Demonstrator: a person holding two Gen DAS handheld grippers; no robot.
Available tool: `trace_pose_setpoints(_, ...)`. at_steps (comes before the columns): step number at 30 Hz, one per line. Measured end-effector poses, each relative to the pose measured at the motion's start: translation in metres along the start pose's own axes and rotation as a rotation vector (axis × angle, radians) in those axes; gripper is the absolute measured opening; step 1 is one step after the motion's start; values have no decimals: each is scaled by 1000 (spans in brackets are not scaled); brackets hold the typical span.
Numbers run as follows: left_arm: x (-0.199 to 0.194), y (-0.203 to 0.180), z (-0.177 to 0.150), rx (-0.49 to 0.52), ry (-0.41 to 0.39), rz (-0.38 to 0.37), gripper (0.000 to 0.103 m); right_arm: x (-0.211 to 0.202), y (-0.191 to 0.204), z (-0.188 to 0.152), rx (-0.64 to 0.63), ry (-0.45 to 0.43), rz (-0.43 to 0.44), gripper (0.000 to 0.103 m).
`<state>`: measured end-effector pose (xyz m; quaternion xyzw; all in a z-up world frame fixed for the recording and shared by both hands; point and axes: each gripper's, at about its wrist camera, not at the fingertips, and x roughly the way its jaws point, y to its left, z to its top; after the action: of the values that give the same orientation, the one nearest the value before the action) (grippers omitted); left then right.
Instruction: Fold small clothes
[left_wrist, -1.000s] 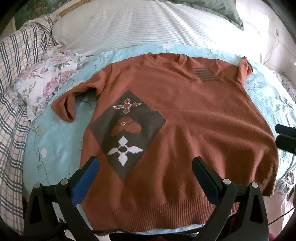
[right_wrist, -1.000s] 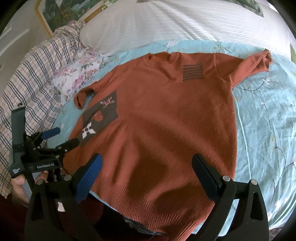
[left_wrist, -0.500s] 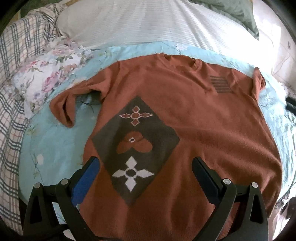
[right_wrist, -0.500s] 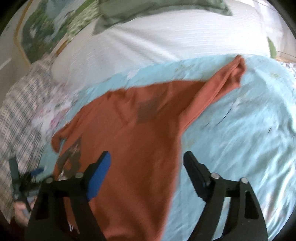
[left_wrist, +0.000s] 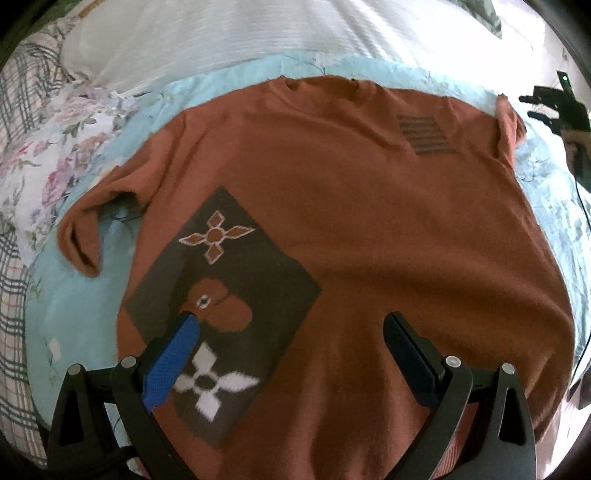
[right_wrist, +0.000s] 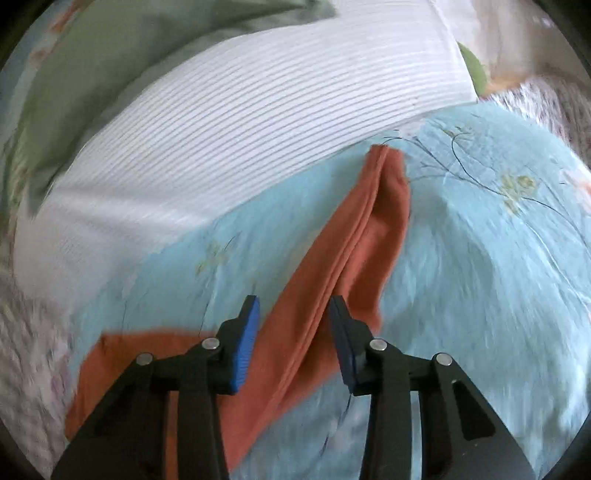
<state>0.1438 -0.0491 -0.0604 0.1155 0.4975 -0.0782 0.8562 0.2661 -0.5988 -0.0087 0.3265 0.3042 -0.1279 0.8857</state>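
A rust-orange sweater (left_wrist: 351, 221) lies flat, front up, on a light blue floral sheet (left_wrist: 74, 314), with a dark diamond patch (left_wrist: 221, 295) low on its left side. My left gripper (left_wrist: 291, 321) hovers open over the sweater's lower half, nothing between its fingers. In the right wrist view the sweater's right sleeve (right_wrist: 354, 236) stretches away from me, creased along its length. My right gripper (right_wrist: 293, 304) straddles that sleeve near the shoulder; its jaws are closing and the pads stand clear of the cloth. The right gripper (left_wrist: 554, 107) also shows small at the far right of the left wrist view.
A white striped pillow (right_wrist: 240, 122) lies beyond the sweater, with a green cloth (right_wrist: 92, 55) behind it. A floral cloth (left_wrist: 55, 155) and a plaid blanket (left_wrist: 14, 277) lie to the left. A dark cable (left_wrist: 585, 206) runs along the right edge.
My right gripper swung away from the hem to the right sleeve, rolled, and narrowed its jaws. My left gripper moved forward and lower over the sweater's patch, still open.
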Motion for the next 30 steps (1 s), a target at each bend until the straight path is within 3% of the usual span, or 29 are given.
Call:
trace_pose_setpoints(5,21,-7,14,-13,27,-21,100,43,-23,42,35,-28,-73,41)
trace_pose_setpoints(9,36,-13,23,-9,40,-26,100,79,-35,55,54,12,-86,41)
trace_pose_setpoints(10,38,-13,25,-8,42,-27,100,85,-37,55,61,19,-86,33)
trace_pose_setpoints(11,40,-14,26,-8,45,-32,100,89,-37,54,65,26,-73,18)
trace_pose_setpoints(12,40,-13,26,-9,49,-36,100,90,-35,53,69,29,-59,14)
trace_pose_setpoints(17,38,-5,25,-22,30,-50,100,68,-6,38,41,15,67,8)
trace_pose_setpoints(23,31,10,18,-59,-1,-46,100,32,77,-7,-66,77,281,8)
trace_pose_setpoints(30,22,38,7,-134,-26,-56,100,10,205,-107,-192,220,559,8)
